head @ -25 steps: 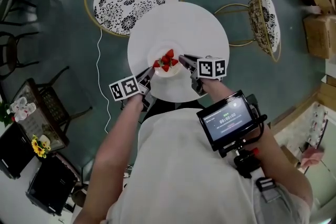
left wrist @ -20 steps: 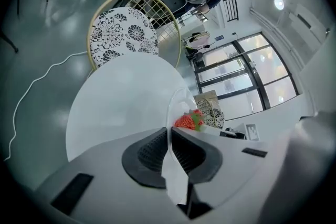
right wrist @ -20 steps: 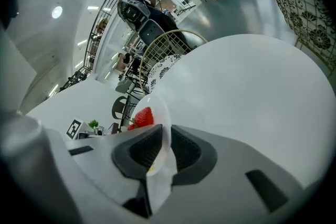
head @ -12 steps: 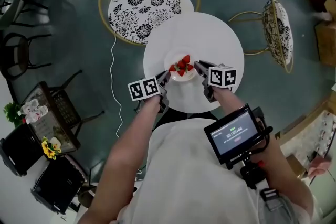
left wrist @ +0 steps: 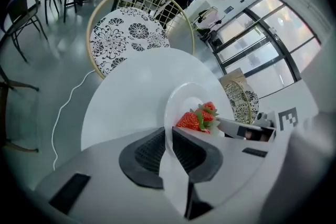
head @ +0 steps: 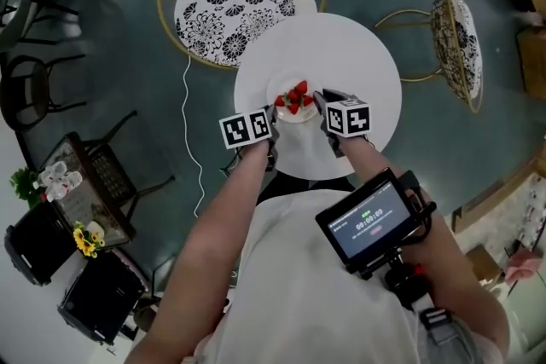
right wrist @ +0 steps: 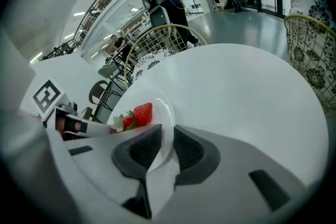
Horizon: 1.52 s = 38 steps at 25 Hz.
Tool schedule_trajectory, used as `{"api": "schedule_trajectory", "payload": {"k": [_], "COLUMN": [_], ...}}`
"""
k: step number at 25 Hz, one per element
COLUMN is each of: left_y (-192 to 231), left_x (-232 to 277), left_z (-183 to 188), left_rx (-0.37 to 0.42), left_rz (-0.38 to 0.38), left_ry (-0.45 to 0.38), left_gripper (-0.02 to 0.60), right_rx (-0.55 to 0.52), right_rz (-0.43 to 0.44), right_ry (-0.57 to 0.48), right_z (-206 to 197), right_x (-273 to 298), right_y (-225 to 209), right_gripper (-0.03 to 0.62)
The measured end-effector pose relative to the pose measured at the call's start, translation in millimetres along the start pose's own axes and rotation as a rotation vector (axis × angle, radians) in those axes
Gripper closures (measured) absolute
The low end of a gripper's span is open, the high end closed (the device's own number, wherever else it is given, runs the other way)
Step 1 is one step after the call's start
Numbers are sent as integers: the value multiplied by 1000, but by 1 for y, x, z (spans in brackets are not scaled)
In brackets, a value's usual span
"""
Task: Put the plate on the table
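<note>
Both grippers are being held forward, each one being closed on a rim.

The left gripper and the right gripper are being held side by side ahead of the body, on the outstretched left forearm and right forearm. The jaws of each are being pressed onto opposite edges of the plate.

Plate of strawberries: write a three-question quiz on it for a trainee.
1. True or false: the left gripper and the right gripper both have their jaws shut on the rim of the plate.
2. What lies on the plate? A. strawberries B. lemons C. bread rolls
3. Short answer: which round white piece of furniture is beneath the plate?
Key: 1 true; 2 A; 3 the table.
</note>
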<state>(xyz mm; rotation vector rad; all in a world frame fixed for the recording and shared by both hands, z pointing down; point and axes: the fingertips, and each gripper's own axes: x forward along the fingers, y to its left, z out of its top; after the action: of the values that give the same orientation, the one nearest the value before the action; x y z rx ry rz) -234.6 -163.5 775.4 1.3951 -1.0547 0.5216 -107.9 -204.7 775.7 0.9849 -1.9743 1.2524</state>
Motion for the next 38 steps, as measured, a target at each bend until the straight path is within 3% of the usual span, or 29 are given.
{"api": "schedule_trajectory", "payload": {"k": [9, 18, 25, 27, 29, 30, 34, 38], "left_y": [-2, 2, -2, -2, -8, -16, -63, -77], "left_x": [-2, -38, -49, -49, -51, -52, -60, -71], "left_z": [0, 2, -6, -9, -14, -20, -74, -55], "left_rx": [137, 112, 97, 90, 88, 86, 60, 103], "left_rz": [70, 82, 39, 23, 15, 4, -78, -94], "left_ry": [-4, -166, -232, -258, -281, -289, -263, -331], "left_gripper": [543, 543, 543, 545, 547, 577, 577, 577], "right_rx": [-199, -113, -103, -103, -110, -116, -116, -143], "right_rz": [-88, -115, -51, -20, 8, 17, 14, 85], "right_ry": [28, -105, -124, -128, -133, -132, -88, -122], "right_z": [-2, 7, 4, 3, 1, -1, -42, -18], "right_x": [-2, -45, -51, -47, -49, -54, -102, -97], "right_y": [0, -24, -17, -13, -13, -15, -29, -21], "right_gripper": [522, 523, 531, 583, 588, 588, 588, 589]}}
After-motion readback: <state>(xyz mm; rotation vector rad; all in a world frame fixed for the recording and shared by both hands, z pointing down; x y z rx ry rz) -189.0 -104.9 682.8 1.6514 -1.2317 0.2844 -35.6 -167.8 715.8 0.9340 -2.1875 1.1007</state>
